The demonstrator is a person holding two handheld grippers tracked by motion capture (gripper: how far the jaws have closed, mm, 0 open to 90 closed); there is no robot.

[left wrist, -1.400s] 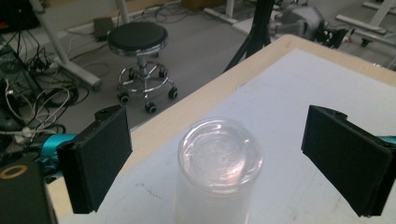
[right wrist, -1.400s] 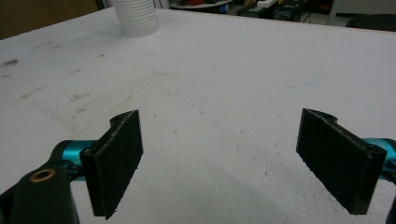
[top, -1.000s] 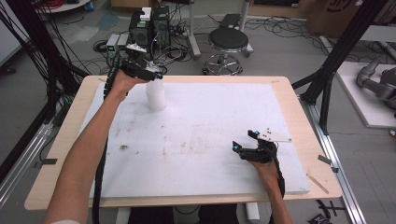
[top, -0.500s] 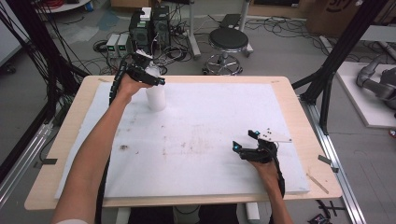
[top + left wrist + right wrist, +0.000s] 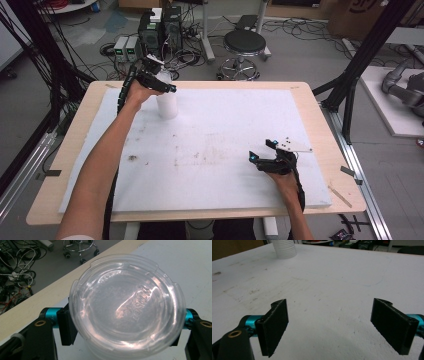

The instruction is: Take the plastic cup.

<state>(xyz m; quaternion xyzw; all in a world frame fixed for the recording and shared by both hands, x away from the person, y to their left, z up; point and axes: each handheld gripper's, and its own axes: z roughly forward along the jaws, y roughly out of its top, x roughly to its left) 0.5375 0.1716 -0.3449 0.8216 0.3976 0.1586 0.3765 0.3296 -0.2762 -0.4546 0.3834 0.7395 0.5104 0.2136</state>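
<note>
Closing on a clear plastic cup stack, the left gripper sits at about eleven o'clock on the white mat, near the far edge of the table. Its jaws have just been closing, and in the left gripper view the pads stand at nine and three o'clock of the lid, which lies between them; the nine o'clock pad seems to touch the rim, though whether the pair already squeezes the stack I cannot tell. The stack stands upright on the mat, ribbed sides down.

At about four o'clock on the mat the right gripper rests low, its jaws spread wide with nothing between them. In the right gripper view its pads frame bare mat, and the stack stands well apart at eleven o'clock.
</note>
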